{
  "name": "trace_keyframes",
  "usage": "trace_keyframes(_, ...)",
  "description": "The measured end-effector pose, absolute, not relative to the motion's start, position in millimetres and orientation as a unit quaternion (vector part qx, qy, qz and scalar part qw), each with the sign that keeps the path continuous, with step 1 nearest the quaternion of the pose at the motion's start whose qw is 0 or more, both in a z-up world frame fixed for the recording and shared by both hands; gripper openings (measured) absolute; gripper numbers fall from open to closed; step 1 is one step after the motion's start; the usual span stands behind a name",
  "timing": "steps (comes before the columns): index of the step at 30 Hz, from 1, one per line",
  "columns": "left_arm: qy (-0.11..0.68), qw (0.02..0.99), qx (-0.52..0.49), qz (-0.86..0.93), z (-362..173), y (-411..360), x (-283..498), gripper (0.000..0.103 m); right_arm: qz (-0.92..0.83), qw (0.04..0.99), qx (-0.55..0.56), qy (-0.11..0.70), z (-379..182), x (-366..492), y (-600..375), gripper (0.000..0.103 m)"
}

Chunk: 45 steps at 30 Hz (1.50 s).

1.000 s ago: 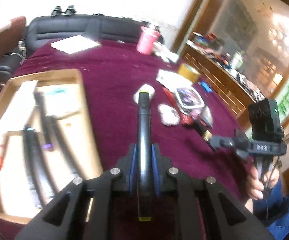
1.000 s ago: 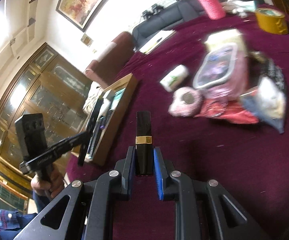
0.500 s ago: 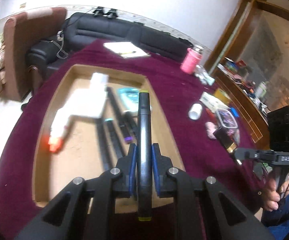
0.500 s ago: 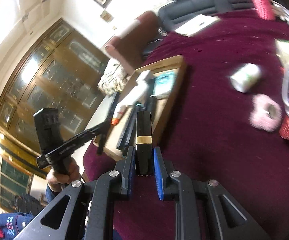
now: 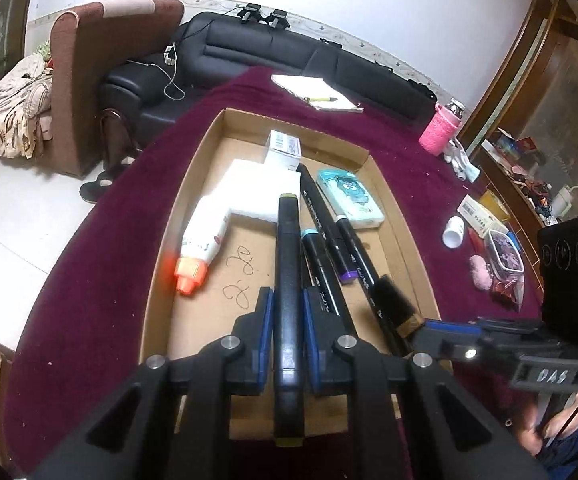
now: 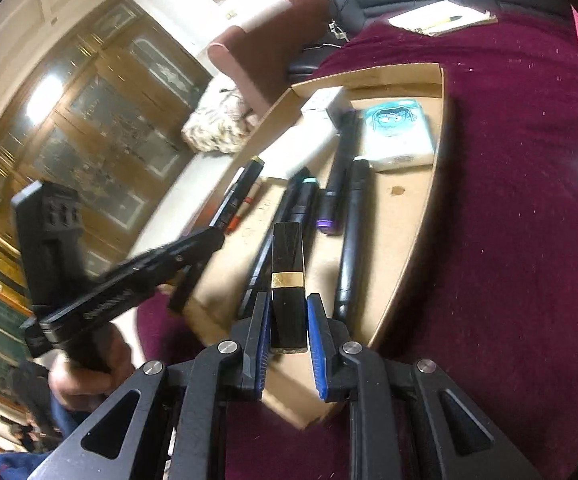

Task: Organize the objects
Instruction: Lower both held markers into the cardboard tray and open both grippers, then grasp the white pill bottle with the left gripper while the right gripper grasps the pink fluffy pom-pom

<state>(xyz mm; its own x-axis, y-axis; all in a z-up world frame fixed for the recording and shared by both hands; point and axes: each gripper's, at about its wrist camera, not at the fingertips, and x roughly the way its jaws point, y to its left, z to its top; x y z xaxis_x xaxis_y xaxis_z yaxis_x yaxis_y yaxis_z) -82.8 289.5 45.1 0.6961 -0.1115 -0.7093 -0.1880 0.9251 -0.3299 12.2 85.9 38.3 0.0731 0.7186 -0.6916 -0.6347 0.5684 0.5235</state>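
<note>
Black marker point(image 5: 288, 288), yellow-green end caps, held lengthwise above the cardboard tray point(image 5: 193, 184) | black lipstick tube point(image 6: 288, 280) with gold band, held over the tray's near corner | in tray: glue bottle point(image 5: 201, 246) with orange cap, black markers point(image 5: 331, 240), cartoon-print tissue pack point(image 5: 349, 198), small white box point(image 5: 285, 148)

Cardboard tray point(image 5: 417, 268) on counter point(image 5: 101, 280); loose items to its right.
In tray: glue bottle point(image 5: 203, 240) at left, markers point(image 5: 329, 236) beside it at centre, small box point(image 5: 285, 148) behind, tissue pack point(image 5: 349, 198) at right rear.
</note>
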Motion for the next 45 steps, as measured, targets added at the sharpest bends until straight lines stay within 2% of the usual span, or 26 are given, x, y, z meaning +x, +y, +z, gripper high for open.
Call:
trace_keyframes(14, 0.413, 0.891, -0.179, 0.052, 31.3, 284.0, -65.7, 0.015, 0.46, 0.736, 0.014, 0.496, 31.5, 7.3, 103.8, 0.022)
trace_keyframes(16, 0.416, 0.891, -0.176, 0.049, 32.7, 281.5, -65.2, 0.018, 0.461, 0.736, 0.012, 0.496, 31.6, 6.1, 104.3, 0.022)
trace_keyframes(18, 0.416, 0.891, -0.175, 0.051, 35.0, 279.9, -66.4, 0.032, 0.464, 0.734, 0.009, 0.496, 31.8, 5.9, 104.5, 0.024)
trace_keyframes(19, 0.414, 0.892, -0.174, 0.053, 36.7, 279.4, -67.9, 0.035, 0.465, 0.732, 0.012, 0.497, 32.1, 6.3, 103.2, 0.024)
trace_keyframes(21, 0.412, 0.893, -0.174, 0.055, 38.9, 279.5, -69.8, 0.042, 0.469, 0.728, 0.022, 0.5, 32.3, 8.9, 101.0, 0.033)
trace_keyframes(23, 0.411, 0.893, -0.174, 0.055, 41.8, 278.2, -71.3, 0.042, 0.47, 0.728, 0.029, 0.498, 33.6, 11.0, 97.7, 0.037)
trace_keyframes(31, 0.402, 0.901, -0.159, 0.044, 57.3, 260.6, -71.5, 0.047, 0.459, 0.746, 0.068, 0.477, 49.8, 26.4, 60.1, 0.041)
trace_keyframes(39, 0.411, 0.905, -0.114, -0.004, 71.9, 210.2, -50.0, 0.049, 0.409, 0.783, 0.095, 0.459, 63.4, 49.8, -8.6, 0.05)
trace_keyframes(43, 0.417, 0.903, -0.09, -0.039, 78.3, 171.7, -28.0, 0.05, 0.365, 0.816, 0.141, 0.426, 75.8, 67.9, -66.1, 0.051)
trace_keyframes(45, 0.42, 0.903, -0.074, -0.054, 82.2, 148.5, -10.3, 0.058, 0.334, 0.834, 0.179, 0.401, 82.5, 77.1, -101.0, 0.052)
